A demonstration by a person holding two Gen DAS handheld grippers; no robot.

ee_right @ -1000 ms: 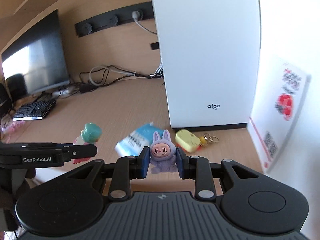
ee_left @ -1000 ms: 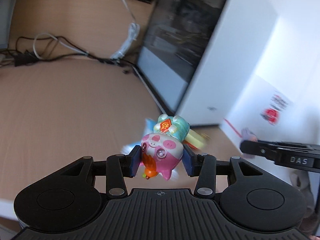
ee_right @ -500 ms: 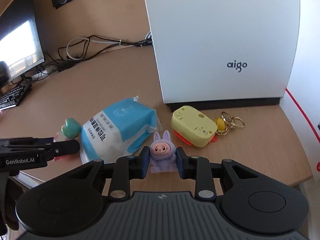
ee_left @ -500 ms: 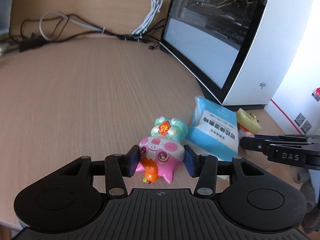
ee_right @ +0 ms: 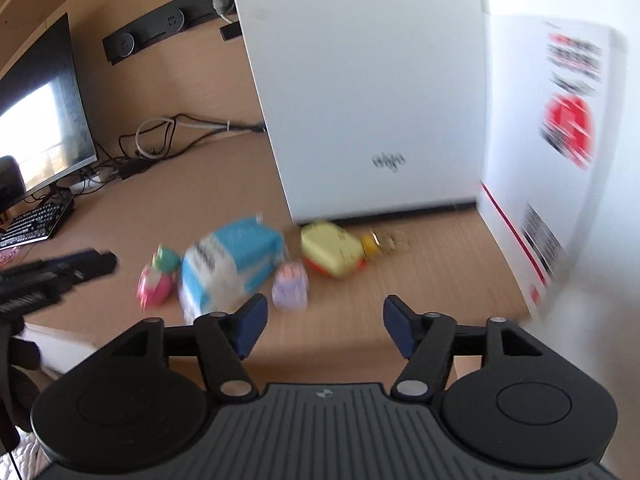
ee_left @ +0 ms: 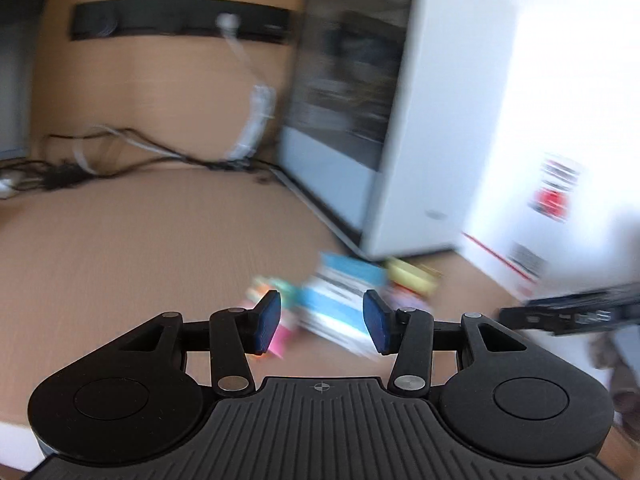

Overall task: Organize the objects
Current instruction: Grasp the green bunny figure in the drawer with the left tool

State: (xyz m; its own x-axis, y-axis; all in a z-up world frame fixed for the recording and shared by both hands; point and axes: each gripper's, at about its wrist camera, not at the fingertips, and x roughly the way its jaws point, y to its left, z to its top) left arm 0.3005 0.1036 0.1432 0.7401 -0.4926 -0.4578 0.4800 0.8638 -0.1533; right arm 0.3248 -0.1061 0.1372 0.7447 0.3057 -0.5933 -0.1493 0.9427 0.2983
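1. White computer case (ee_right: 368,92) stands upright, centre frame, on the bench (ee_right: 420,280)
2. Blue-and-white packet (ee_right: 228,264) lies lower centre-left, pink-green toy (ee_right: 156,280) at its left, yellow toy (ee_right: 330,250) at its right
3. Purple figure (ee_right: 290,286) rests on the bench, released
4. Right gripper (ee_right: 322,326) opening, nothing between the jaws
5. Left gripper (ee_left: 322,322) apart, empty

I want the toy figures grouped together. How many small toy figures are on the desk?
2. The pink and green figure lies left of the blue tissue pack; the purple bunny figure sits right of it. Blur may hide others.
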